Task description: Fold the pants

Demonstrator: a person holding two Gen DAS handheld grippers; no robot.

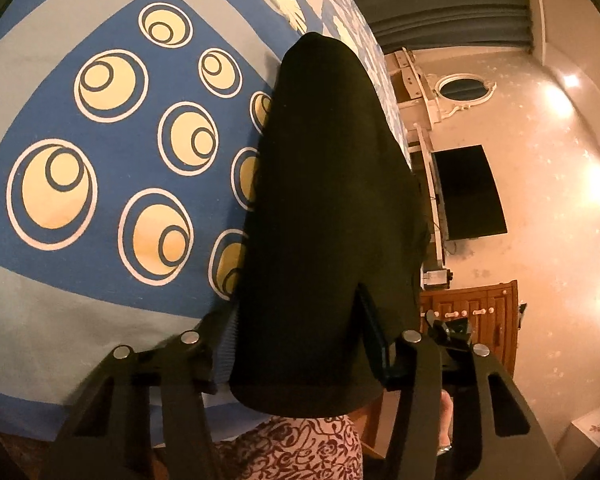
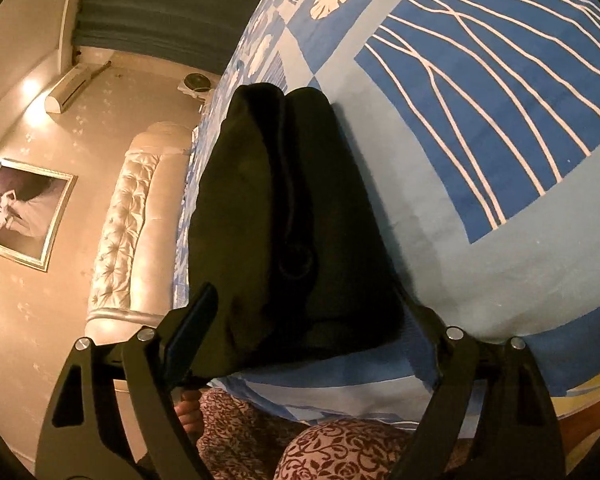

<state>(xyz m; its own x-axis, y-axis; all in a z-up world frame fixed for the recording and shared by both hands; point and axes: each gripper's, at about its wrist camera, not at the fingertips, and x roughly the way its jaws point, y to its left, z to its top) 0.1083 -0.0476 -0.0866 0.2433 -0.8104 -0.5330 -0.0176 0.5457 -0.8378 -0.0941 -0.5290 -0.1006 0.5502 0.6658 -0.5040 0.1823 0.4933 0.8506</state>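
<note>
Black pants, folded into a long narrow strip, lie on the blue patterned bedspread and run away from me near the bed's edge. In the left wrist view my left gripper has the near end of the strip between its jaws, with both pads against the cloth and the end hanging toward the camera. The right wrist view shows the same pants with a seam along their length. My right gripper straddles their near end with jaws spread wide and no grip on the cloth.
A person's floral-patterned clothing fills the bottom of both views. Beyond the bed's edge are a wooden cabinet and a dark wall screen. A tufted headboard and a framed picture show in the right wrist view.
</note>
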